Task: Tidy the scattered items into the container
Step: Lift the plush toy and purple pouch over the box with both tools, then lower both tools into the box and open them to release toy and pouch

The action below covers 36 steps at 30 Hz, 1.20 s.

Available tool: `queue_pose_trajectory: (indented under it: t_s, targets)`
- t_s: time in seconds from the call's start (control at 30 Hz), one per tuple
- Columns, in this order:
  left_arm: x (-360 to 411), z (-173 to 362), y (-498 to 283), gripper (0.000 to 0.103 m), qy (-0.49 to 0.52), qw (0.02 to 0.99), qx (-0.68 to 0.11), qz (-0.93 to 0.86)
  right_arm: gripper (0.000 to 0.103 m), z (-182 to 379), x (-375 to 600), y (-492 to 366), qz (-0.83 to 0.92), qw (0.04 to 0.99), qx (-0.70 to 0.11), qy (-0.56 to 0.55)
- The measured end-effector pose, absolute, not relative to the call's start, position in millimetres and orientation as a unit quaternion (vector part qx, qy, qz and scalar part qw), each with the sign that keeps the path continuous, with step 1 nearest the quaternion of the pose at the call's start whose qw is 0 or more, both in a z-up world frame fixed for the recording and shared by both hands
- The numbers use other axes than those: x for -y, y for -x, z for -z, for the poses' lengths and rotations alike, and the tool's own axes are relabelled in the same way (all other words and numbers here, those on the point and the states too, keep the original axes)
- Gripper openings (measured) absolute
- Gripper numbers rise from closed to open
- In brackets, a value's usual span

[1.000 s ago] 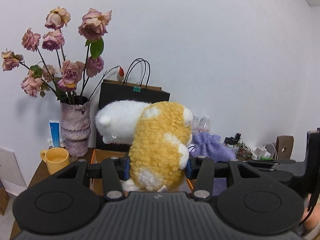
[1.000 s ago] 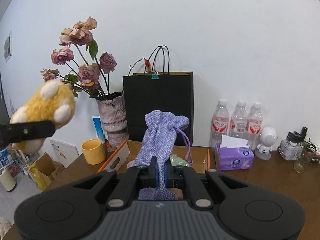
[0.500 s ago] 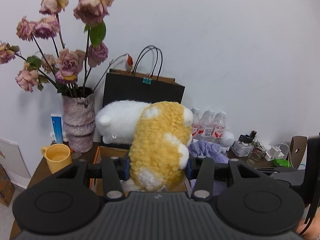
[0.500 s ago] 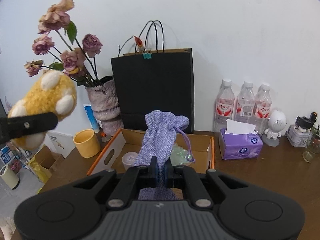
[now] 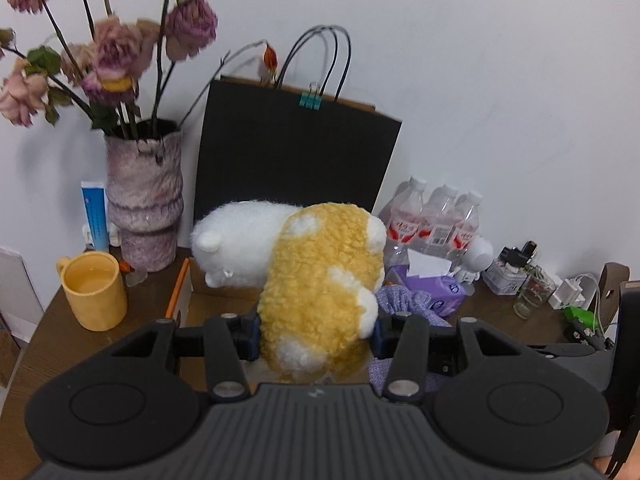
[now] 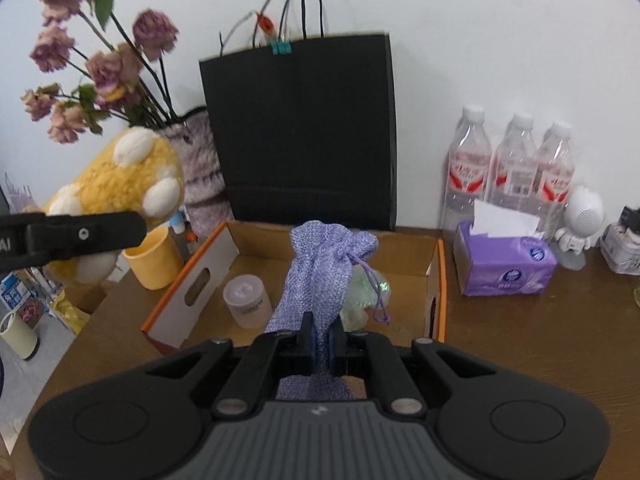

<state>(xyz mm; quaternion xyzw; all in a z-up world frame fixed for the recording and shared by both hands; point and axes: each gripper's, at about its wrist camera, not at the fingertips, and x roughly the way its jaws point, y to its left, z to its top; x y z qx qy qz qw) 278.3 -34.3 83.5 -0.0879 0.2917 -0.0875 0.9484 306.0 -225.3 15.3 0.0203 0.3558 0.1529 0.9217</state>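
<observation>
Cardboard box (image 6: 434,276), open-topped with orange edges, sits on the brown bench (image 6: 520,344) in front of an upright black paper bag (image 6: 298,132) at the back edge. Going left to right in the right wrist view: a vase of dried roses (image 6: 202,168) stands toward the bench's back left corner, with a yellow mug (image 6: 154,258) just in front of it near the left edge. Above the mug, the left hand-held gripper (image 5: 316,332) pinches a yellow-and-white plush toy (image 5: 320,292) by its middle, both pads pressed into the fleece, the toy off the bench and beside the box's left flap. Inside the box a small translucent lidded jar (image 6: 246,300) stands at the left, and a greenish crinkled wrapper (image 6: 366,292) lies further right. Over the box's near side, the right hand-held gripper (image 6: 322,344) is pressed together on a lavender drawstring pouch (image 6: 320,272), which rises upright from the pads, its cord dangling to the right. Right of the box rests a purple tissue pack (image 6: 506,264), three water bottles (image 6: 512,168) behind it against the wall, and a small white robot figure (image 6: 580,220) toward the right edge.
</observation>
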Motion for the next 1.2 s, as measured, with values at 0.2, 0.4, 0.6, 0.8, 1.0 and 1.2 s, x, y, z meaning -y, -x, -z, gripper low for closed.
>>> queue_pose_trajectory:
  t_s: [0.2, 0.4, 0.6, 0.8, 1.0, 1.2]
  targets:
    - [32, -62, -307, 0.048, 0.09, 0.942, -0.315, 0.079, 0.005, 9, 223, -330, -0.152, 0.915, -0.374, -0.021]
    - [31, -36, -335, 0.048, 0.091, 0.935, -0.336, 0.072, 0.005, 27, 222, -351, -0.155, 0.91, -0.385, -0.016]
    - [29, -10, -360, 0.048, 0.095, 0.927, -0.358, 0.064, 0.005, 50, 218, -378, -0.151, 0.903, -0.403, -0.012]
    - [30, 17, -382, 0.048, 0.09, 0.915, -0.389, 0.057, 0.005, 71, 214, -396, -0.139, 0.897, -0.42, -0.003]
    - [37, 40, -410, 0.048, 0.084, 0.904, -0.417, 0.045, 0.005, 87, 208, -409, -0.124, 0.895, -0.428, 0.018]
    - [49, 54, -424, 0.048, 0.046, 0.903, -0.427, 0.031, 0.005, 98, 206, -423, -0.096, 0.892, -0.439, 0.035]
